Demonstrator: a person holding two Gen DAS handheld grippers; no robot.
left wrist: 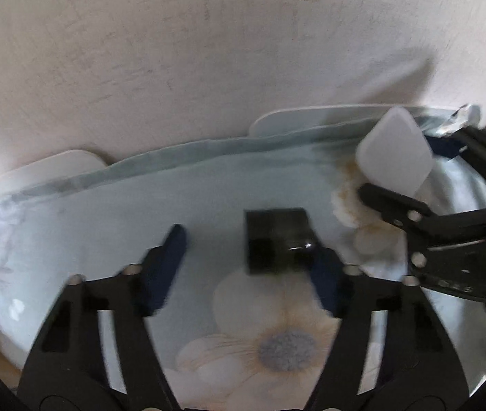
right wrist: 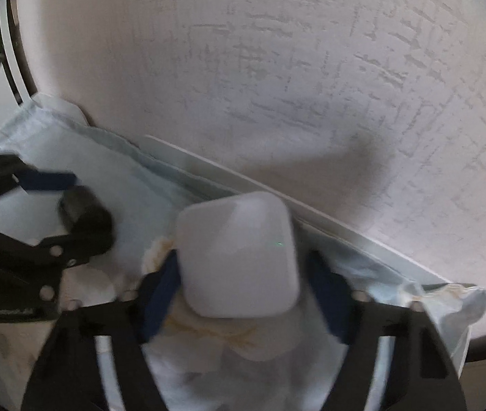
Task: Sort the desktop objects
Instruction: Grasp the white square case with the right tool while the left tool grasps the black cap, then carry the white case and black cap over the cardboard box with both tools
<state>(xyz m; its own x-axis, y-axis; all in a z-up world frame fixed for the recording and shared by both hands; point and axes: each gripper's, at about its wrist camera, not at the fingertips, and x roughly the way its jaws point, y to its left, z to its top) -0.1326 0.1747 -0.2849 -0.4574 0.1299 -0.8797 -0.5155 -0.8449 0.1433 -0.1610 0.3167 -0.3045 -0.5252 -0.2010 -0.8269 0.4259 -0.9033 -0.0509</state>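
A small black box (left wrist: pixel 278 239) lies on the pale blue flowered cloth (left wrist: pixel 106 212), against my left gripper's right pad. My left gripper (left wrist: pixel 249 239) is open, its left pad well apart from the box. My right gripper (right wrist: pixel 243 274) is shut on a white rounded-square case (right wrist: pixel 237 255) and holds it above the cloth. In the left wrist view the white case (left wrist: pixel 395 150) and the right gripper (left wrist: pixel 424 178) show at the far right. In the right wrist view the black box (right wrist: pixel 83 210) and the left gripper (right wrist: pixel 68 205) show at the left.
A textured pale wall (left wrist: pixel 208 51) stands right behind the table. White flat boards (left wrist: pixel 54 167) lie along the cloth's back edge, one also in the right wrist view (right wrist: pixel 277 198). The cloth's crumpled corner (right wrist: pixel 455 304) hangs at the right.
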